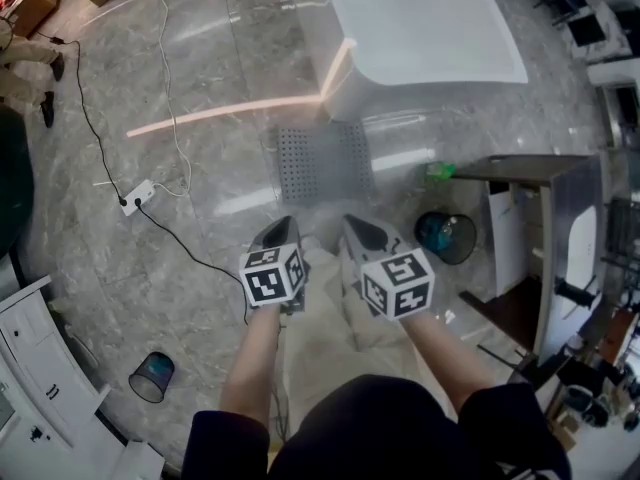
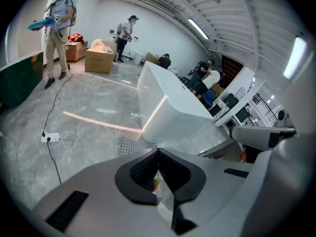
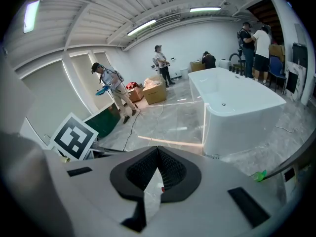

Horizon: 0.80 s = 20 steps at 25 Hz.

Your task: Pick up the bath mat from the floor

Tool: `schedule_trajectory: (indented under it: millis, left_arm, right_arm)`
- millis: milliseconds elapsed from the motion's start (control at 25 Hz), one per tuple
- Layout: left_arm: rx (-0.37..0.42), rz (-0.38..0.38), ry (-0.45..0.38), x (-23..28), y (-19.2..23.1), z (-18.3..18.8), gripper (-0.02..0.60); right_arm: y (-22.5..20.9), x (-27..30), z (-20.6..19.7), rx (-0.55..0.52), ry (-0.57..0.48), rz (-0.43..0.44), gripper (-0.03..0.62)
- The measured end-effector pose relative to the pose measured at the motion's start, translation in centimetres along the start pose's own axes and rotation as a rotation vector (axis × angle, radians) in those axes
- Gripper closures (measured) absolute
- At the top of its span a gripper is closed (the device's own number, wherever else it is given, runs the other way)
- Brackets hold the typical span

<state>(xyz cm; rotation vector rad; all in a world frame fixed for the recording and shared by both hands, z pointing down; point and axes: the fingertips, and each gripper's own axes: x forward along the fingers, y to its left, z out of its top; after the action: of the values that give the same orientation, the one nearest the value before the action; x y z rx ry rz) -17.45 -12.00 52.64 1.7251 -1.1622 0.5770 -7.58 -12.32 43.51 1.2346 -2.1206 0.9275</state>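
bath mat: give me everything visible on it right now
The bath mat is a grey, roughly square sheet with a regular grid of small holes or dots, and looks rubbery. It lies flat on the glossy marbled floor, its far edge close by the white bathtub; contact there can't be made out. Nothing rests on it. The left tongs and right tongs, both shut, hang short of it.

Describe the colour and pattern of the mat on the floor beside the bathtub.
Grey mat with a grid of small holes; head view shows it best.
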Motion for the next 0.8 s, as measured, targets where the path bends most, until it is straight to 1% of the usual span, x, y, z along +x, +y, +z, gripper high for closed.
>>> schedule_trajectory:
  millis: [360,520,680,800]
  left_arm:
    - [-0.089,0.048,0.03,8.2,5.2,-3.1,0.581]
    - [-0.136,0.071,0.05,12.2,7.7,-4.8,0.581]
    - [-0.188,0.087,0.068,16.2,9.7,-7.0,0.58]
    - [-0.205,0.097,0.097,19.4,11.0,-9.1,0.581]
  right_arm:
    - [-2.8,6.6,-5.7,-0.007,0.096,0.026,0.582]
    - [-4.4,9.7,-7.7,0.028,0.116,0.035,0.582]
    - [-5.6,12.2,-10.0,0.049,0.134,0.047,0.582]
    - [-6.6,13.9,-11.9,0.04,0.153,0.057,0.582]
